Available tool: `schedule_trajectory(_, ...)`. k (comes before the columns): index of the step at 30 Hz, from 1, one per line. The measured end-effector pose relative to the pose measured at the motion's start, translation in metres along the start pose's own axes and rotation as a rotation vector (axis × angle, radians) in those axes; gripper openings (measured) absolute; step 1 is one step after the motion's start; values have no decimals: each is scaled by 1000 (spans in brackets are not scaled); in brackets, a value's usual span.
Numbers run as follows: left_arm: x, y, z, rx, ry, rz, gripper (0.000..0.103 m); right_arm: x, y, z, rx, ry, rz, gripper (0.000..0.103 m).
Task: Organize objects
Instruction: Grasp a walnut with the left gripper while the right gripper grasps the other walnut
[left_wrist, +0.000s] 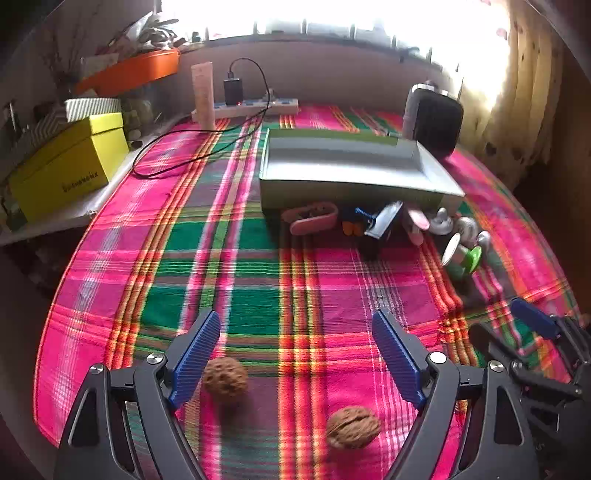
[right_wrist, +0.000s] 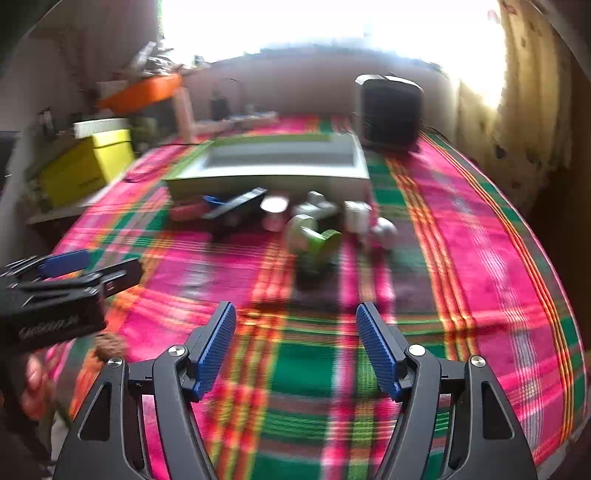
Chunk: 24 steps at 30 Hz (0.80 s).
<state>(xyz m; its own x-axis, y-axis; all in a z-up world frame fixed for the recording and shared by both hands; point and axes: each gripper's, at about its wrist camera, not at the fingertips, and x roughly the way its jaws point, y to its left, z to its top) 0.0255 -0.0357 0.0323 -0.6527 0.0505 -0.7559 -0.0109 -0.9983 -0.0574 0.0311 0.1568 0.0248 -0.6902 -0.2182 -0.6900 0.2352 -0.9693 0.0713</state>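
— How did the grippers stand?
— Both gaped empty: the left gripper (left_wrist: 295, 354) over two walnuts (left_wrist: 352, 426), the right gripper (right_wrist: 295, 350) above plaid cloth (right_wrist: 461, 240).
— And beyond them?
— Small objects (left_wrist: 384, 221) lay clustered ahead, against an open grey box (left_wrist: 351, 162).

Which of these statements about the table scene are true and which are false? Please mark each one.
1. The grey tray holds several objects. False: nothing shows inside it; the small things lie in front of it.
2. Two walnuts lie on the plaid cloth. True.
3. The left gripper grips a walnut. False: its jaws stand open.
4. The right gripper is open with nothing between its jaws. True.
5. A yellow box stands at the left. True.
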Motion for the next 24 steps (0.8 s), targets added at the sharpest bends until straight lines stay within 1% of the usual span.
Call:
schedule_trajectory(1, -4, 7, 0, -21, 5, -20, 85, -2, 4, -1, -9, -5, 23, 68)
schedule_trajectory(3, -8, 16, -1, -47, 7, -36, 85, -5, 12, -2, -27, -13, 91, 68)
schedule_trajectory(5, -13, 26, -4, -69, -2, -27, 85, -6, 21, -4, -45, -11, 150, 68)
schedule_trajectory(7, -16, 37, -7, -80, 0, -27, 84, -8, 30, -7, -75, -16, 182, 68)
schedule_trajectory(8, -16, 40, -8, -86, 1, -26, 84, -9, 39, -9, -97, -15, 212, 68)
schedule_trajectory(11, -16, 55, -15, -115, 17, -30, 80, -8, 52, -12, -119, 1, 289, 66)
schedule_trajectory(14, -17, 61, -22, -114, 22, -27, 76, -5, 62, -17, -142, 20, 316, 60)
schedule_trajectory(16, -17, 62, -26, -104, 24, -37, 75, 0, 68, -19, -157, 42, 330, 57)
schedule_trajectory(20, -17, 61, -31, -81, 27, -69, 75, 7, 77, -25, -181, 78, 350, 53)
schedule_trajectory(24, -13, 59, -36, -62, 34, -86, 75, 12, 80, -29, -190, 93, 345, 51)
